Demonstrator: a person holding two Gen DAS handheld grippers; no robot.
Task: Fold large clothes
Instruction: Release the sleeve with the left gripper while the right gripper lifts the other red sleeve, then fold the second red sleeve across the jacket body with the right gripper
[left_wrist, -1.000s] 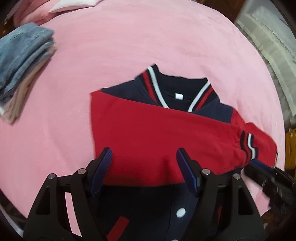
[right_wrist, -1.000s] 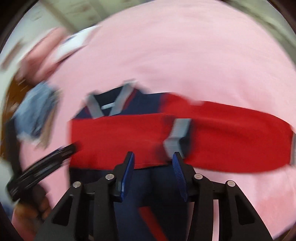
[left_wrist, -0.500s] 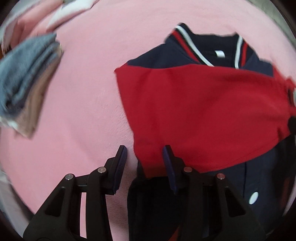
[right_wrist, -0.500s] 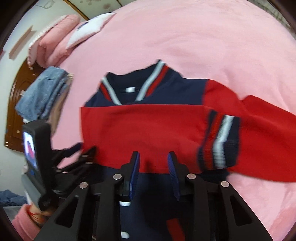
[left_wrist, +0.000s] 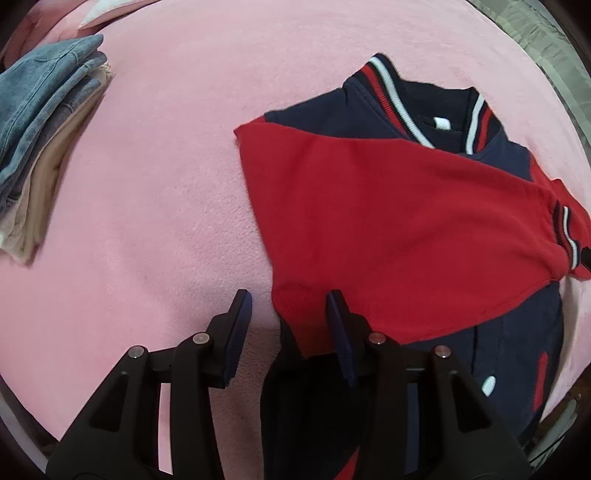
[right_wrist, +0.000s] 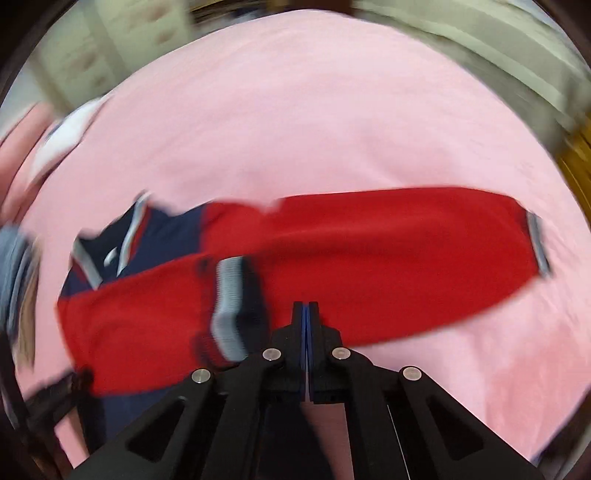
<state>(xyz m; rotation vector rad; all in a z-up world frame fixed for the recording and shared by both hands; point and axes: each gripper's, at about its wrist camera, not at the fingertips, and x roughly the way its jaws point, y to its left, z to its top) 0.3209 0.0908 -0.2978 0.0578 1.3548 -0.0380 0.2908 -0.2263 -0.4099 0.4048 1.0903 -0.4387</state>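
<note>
A navy and red varsity jacket (left_wrist: 406, 206) lies on the pink bed cover (left_wrist: 166, 184), with one red sleeve folded across its chest. My left gripper (left_wrist: 288, 310) is open, and its jaws straddle the jacket's left edge where the folded sleeve turns. In the blurred right wrist view, the other red sleeve (right_wrist: 406, 258) stretches out to the right over the cover (right_wrist: 314, 110). My right gripper (right_wrist: 306, 306) is shut at that sleeve's near edge. I cannot tell whether cloth is pinched between its pads.
A stack of folded clothes with blue denim on top (left_wrist: 40, 122) sits at the far left of the bed. Pillows (left_wrist: 107, 11) lie at the head. The bed's right edge and a beige cover (left_wrist: 535, 37) show at the far right.
My right gripper has shut and swung right toward the outstretched sleeve. My left gripper narrowed, moved to the jacket's left edge half a second ago, and has stayed there.
</note>
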